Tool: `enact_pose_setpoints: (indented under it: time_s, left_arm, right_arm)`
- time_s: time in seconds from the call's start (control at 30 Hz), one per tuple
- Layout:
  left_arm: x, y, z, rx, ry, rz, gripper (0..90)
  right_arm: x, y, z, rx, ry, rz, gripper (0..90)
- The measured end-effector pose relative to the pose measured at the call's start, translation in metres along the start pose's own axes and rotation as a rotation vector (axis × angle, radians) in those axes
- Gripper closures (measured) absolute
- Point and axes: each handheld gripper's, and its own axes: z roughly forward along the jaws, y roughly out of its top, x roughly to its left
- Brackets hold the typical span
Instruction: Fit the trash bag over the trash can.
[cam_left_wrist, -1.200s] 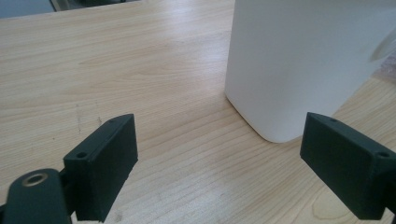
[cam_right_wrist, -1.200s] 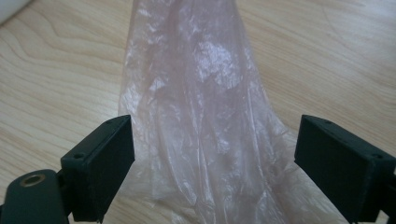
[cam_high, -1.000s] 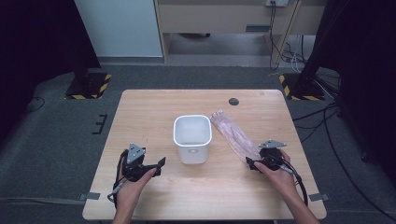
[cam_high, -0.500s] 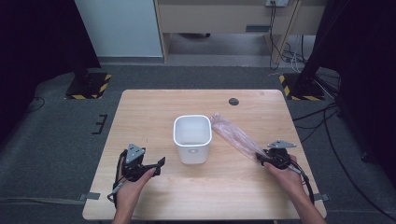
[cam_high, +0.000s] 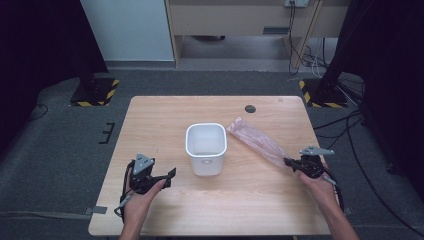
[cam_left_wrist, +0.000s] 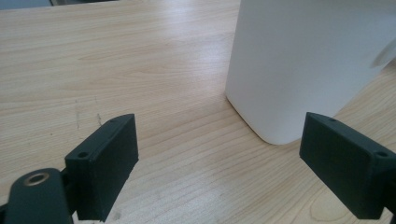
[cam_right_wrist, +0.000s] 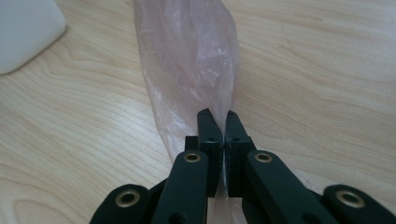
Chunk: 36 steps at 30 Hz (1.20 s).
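Observation:
A pale pink plastic bag (cam_high: 257, 141) lies stretched across the table to the right of a white bin (cam_high: 205, 148). My right gripper (cam_high: 290, 163) is shut on the bag's near end; its jaws have just been closing. In the right gripper view the two black jaws pinch the thin film of the bag (cam_right_wrist: 191, 60), which runs away from them; the right gripper (cam_right_wrist: 217, 122) sits just above the wood. My left gripper (cam_high: 169, 178) rests open at the front left of the table. In the left gripper view its jaws stand wide apart, with the bin (cam_left_wrist: 313, 60) just beyond them.
The wooden table (cam_high: 150, 125) has bare wood on the left and along the front. A small dark round disc (cam_high: 250, 108) sits near the far edge. Dark floor surrounds the table, with cables at the right.
The right gripper has moved toward the table's right edge and closed on the near end of the bag, pulling it along. The left gripper has stayed where it was.

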Motion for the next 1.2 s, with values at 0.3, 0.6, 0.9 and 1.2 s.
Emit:
enact_pose_setpoints:
  time_s: [0.3, 0.6, 0.9, 1.2]
  left_arm:
    - [-0.001, 0.001, 0.000, 0.002, 0.004, 0.017, 11.2]
    - [-0.001, 0.001, 0.001, 0.006, 0.006, 0.017, 11.2]
    - [-0.001, 0.000, 0.002, 0.011, 0.010, 0.016, 11.1]
    - [0.003, 0.001, -0.001, 0.000, 0.018, 0.004, 11.2]
  right_arm:
    - [0.009, 0.017, -0.030, -0.048, 0.081, -0.036, 89.0]
    - [0.007, 0.034, -0.057, -0.090, 0.119, -0.034, 89.3]
    - [0.006, 0.052, -0.077, -0.123, 0.155, -0.061, 89.5]
    - [0.018, 0.068, -0.086, -0.113, 0.238, -0.136, 89.5]
